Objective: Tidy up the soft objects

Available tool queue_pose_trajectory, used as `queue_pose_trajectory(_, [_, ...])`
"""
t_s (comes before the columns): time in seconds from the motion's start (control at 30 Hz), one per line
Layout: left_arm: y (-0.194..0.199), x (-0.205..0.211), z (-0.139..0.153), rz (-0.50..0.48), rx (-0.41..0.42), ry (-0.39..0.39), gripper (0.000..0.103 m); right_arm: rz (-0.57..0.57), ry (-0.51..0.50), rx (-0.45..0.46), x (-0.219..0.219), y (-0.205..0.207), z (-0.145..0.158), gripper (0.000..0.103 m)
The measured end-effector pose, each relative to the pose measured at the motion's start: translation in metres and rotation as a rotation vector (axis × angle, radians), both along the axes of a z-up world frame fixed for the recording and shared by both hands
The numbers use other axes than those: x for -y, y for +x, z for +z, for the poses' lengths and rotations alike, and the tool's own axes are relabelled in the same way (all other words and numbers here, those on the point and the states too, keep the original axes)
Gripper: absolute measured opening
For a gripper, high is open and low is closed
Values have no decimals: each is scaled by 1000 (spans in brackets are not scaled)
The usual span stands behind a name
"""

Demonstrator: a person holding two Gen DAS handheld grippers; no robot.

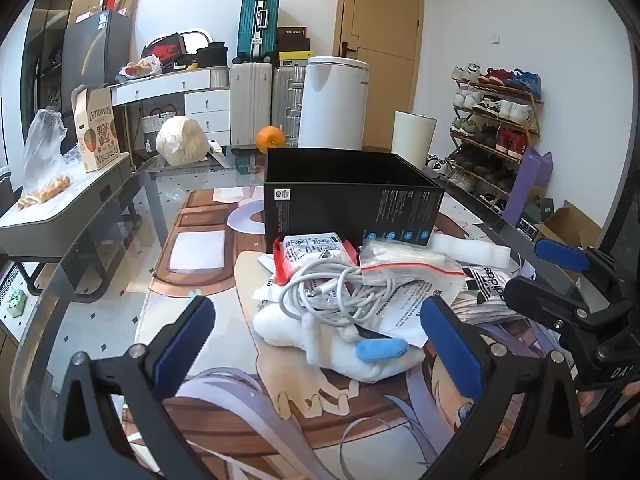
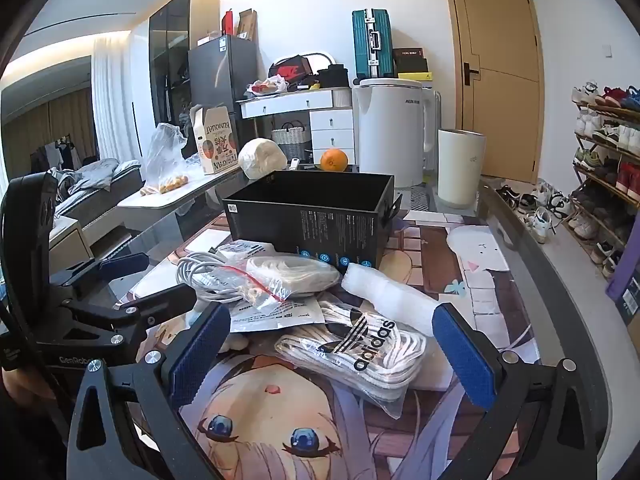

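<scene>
It was a lived-in home: stacked hard-shell suitcases (image 1: 256,80), a wooden shoe rack (image 1: 494,120) full of sneakers, a white drawer unit (image 2: 316,120) and an unmade bed (image 2: 96,184) stood beyond the fingers.

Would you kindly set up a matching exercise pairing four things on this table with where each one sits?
Things:
1. black box
2. orange
3. white cable
4. Adidas bag

Places:
A. beyond the box, at the far edge
B. between the right gripper fingers
C. open-topped, behind the pile
D. coiled on the white plush

Pairs: 1-C, 2-A, 3-D, 4-B
</scene>
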State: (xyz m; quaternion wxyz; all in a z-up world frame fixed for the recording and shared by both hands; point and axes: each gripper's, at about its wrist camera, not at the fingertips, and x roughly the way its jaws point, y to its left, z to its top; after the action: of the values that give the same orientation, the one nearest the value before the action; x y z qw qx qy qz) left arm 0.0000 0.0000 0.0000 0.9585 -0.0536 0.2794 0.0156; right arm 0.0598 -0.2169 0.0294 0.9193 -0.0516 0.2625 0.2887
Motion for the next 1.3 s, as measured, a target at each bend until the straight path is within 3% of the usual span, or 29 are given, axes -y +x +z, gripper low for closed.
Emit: queue_pose_trajectory(1.3, [0, -2, -4, 0, -7, 3, 103, -6, -18, -6, 0, 1, -4, 103])
